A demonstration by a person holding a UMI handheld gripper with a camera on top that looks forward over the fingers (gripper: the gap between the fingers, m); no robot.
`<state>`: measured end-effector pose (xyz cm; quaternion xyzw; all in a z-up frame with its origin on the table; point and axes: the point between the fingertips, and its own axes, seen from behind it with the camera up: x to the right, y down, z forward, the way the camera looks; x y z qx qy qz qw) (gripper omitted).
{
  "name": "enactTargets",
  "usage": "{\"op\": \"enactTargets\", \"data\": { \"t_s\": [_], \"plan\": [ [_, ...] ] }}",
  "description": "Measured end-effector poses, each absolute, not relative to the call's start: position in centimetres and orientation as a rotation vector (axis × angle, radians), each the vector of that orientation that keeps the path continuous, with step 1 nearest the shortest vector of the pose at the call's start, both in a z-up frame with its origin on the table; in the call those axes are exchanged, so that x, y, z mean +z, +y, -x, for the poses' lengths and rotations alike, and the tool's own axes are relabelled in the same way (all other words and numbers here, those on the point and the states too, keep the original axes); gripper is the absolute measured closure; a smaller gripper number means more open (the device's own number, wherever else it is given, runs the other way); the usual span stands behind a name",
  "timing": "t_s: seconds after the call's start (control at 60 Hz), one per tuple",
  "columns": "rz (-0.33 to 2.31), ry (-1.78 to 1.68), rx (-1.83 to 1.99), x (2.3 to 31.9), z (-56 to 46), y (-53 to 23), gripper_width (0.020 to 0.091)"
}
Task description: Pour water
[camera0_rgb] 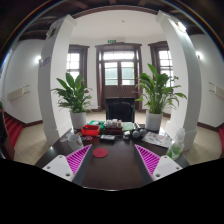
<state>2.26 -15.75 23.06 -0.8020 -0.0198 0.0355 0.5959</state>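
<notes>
My gripper (112,160) hangs open over a dark table (115,172), and nothing lies between its two magenta pads (76,161). Just ahead of the left finger, a small red round coaster or lid (100,153) rests on the table. Beyond it, toward the table's far end, stands a cluster of tea things (112,129): a red box, some small vessels and a dark tray. I cannot pick out a kettle or cup for certain.
Two large potted plants (75,95) (158,92) stand beyond the table, at left and right. White pillars (56,80) frame the room, and a door with windows (120,72) is at the back. A dark item (160,141) lies by the right finger.
</notes>
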Motion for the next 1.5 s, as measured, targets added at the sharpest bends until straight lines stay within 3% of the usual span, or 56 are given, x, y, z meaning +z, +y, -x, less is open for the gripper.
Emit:
{"op": "enactTargets", "data": {
  "t_s": [0.133,0.15,0.267,0.4,0.583,0.833,0.9,0.983,1.067,1.217,1.5],
  "plan": [
    [1.820,-0.043,0.101,20.0,-5.4,-16.3,0.0250],
    [1.825,-0.029,0.098,21.9,-3.4,-16.0,0.0250],
    [1.854,0.029,0.065,14.5,-11.7,-17.5,0.0252],
    [1.865,0.092,0.005,11.0,-18.9,-17.8,0.0254],
    [1.794,0.120,-0.072,11.5,-25.9,-13.5,0.0254],
    [1.769,0.154,-0.029,11.1,-28.1,-6.6,0.0272],
    [1.740,0.149,-0.025,11.6,-28.2,-5.6,0.0343],
    [1.728,0.138,-0.045,11.6,-27.9,-4.7,0.0511],
    [1.715,0.142,-0.062,11.8,-28.3,-4.1,0.0580],
    [1.715,0.169,-0.088,11.6,-28.7,-4.4,0.0781],
    [1.764,0.011,-0.372,12.6,-27.3,-3.2,0.0781]
  ]
}}
